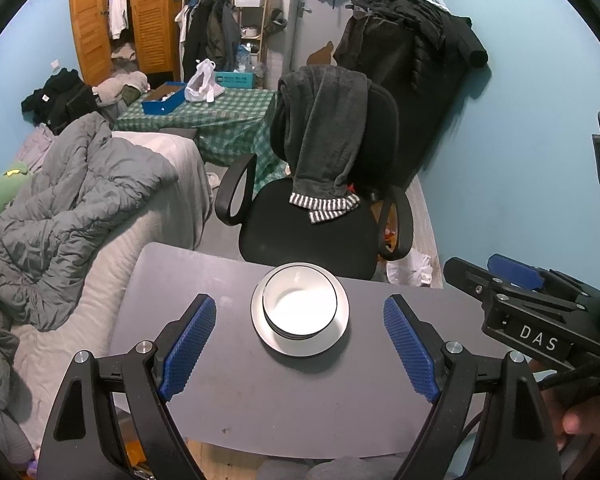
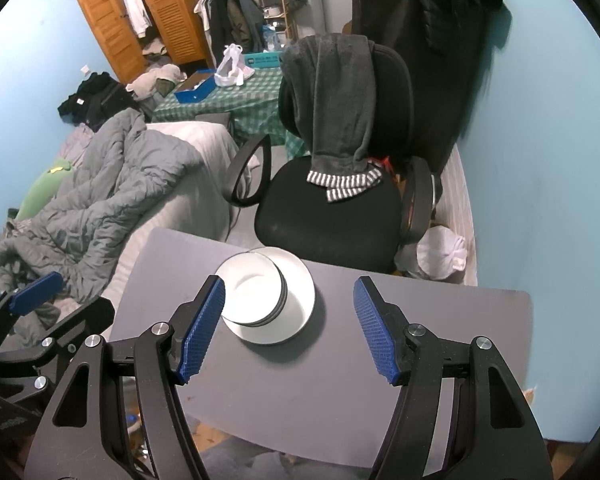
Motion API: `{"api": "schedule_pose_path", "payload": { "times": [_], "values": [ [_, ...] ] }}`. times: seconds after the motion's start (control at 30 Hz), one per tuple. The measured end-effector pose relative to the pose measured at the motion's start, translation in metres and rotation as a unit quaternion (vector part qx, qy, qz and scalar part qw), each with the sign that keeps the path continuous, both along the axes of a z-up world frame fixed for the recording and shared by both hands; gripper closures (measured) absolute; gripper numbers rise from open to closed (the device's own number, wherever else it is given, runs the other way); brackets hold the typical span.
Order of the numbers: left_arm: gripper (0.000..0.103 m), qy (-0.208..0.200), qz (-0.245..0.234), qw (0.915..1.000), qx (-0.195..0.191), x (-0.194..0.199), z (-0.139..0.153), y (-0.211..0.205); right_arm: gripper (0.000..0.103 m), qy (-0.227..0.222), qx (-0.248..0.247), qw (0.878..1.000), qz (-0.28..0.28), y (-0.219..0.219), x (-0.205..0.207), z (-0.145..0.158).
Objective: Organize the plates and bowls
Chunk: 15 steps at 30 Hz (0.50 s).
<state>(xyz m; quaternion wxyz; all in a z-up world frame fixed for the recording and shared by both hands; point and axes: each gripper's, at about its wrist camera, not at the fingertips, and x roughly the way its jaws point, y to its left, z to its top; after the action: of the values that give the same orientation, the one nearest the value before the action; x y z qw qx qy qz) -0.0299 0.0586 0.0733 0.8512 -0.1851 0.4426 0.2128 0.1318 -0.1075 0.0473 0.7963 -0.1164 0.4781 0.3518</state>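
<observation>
My left gripper (image 1: 299, 346) and right gripper (image 2: 289, 330) hang wide open and empty; I should approach the stacked bowls (image 1: 299, 306) at twelve o'clock squarely.

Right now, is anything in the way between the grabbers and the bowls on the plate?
No, nothing visible. The bowls sit stacked on the plate on the grey table. Only bare tabletop lies between them and the open left gripper and open right gripper.

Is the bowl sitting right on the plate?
Touching. The left wrist view shows the bowl resting on the plate, whose rim rings it with no gap.
</observation>
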Motion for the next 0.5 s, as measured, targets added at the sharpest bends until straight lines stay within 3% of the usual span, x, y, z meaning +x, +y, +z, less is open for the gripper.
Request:
{"api": "schedule_pose_path", "payload": {
  "times": [0.5],
  "values": [
    [0.016,0.001,0.0,1.0,-0.002,-0.0036,-0.0021,0.0048,0.037,0.002,0.0,1.0,0.0,-0.0011,-0.0023,-0.0016]
  ]
}}
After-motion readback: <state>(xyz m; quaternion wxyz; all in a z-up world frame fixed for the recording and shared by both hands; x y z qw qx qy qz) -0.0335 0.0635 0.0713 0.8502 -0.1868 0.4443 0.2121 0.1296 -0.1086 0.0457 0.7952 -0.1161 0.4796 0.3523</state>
